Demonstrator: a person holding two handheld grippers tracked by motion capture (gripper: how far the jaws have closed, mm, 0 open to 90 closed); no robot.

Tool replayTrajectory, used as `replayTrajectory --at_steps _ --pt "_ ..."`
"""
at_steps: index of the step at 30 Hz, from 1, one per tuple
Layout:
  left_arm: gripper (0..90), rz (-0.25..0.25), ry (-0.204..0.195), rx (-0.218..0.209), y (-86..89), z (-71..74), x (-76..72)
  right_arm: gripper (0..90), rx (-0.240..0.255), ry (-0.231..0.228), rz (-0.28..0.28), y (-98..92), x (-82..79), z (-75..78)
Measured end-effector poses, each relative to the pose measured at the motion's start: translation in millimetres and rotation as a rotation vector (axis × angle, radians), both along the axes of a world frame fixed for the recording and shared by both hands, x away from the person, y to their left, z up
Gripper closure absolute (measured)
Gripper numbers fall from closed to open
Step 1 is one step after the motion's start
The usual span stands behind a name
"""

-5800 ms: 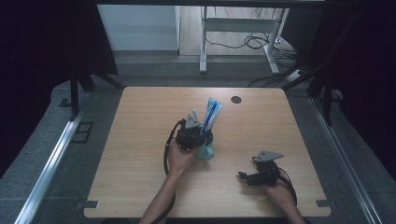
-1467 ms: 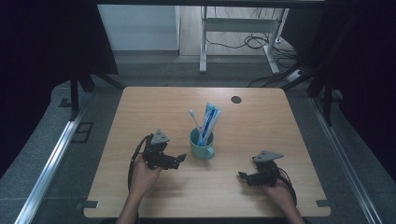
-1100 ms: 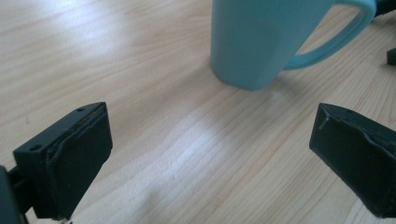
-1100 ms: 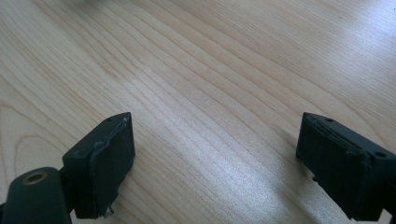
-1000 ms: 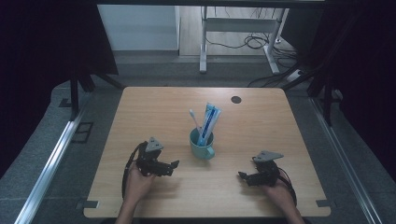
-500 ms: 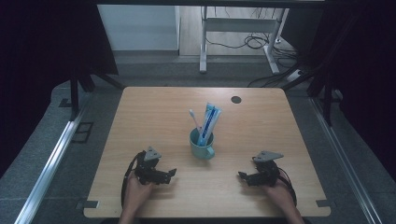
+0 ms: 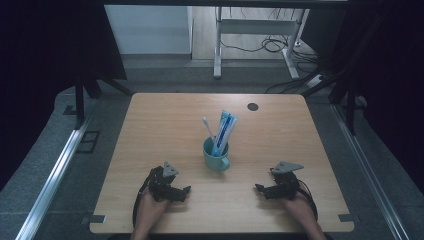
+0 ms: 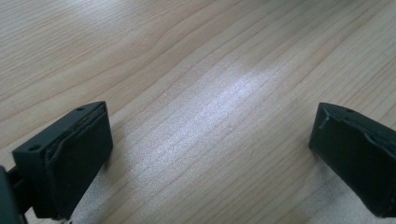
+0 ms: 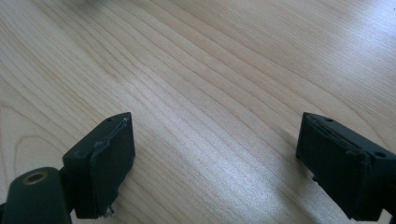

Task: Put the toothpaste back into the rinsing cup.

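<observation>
Both grippers, left gripper and right gripper, are sitting wide open and empty on the table, near the teal cup holding toothbrush and toothpaste. Looks finished; nothing's needing another grab.

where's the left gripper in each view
high view: left gripper sits low and left on the table, left of the teal cup, jaws apart.
left gripper view: left gripper, its black jaws rising at both bottom corners, nothing between them.
right gripper view: not in it.
shared landmark: the light wood-grain tabletop.
</observation>
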State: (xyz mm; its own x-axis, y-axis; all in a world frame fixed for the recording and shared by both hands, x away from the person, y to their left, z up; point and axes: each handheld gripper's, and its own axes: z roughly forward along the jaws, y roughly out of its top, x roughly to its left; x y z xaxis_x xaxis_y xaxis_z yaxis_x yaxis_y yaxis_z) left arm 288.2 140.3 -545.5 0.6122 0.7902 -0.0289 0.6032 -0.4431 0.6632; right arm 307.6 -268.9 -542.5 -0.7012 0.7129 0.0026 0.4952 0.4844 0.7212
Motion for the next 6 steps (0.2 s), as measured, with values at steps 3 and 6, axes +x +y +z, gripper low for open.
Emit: replayTrajectory --at_steps 3,6 --pt "0.0 0.0 0.0 0.002 0.1 0.0 0.1 11.8 0.0 0.0 0.0 0.0 0.0 0.0" --pt "0.0 0.001 0.0 0.002 0.1 0.0 0.1 11.8 0.0 0.0 0.0 0.0 0.0 -0.1"
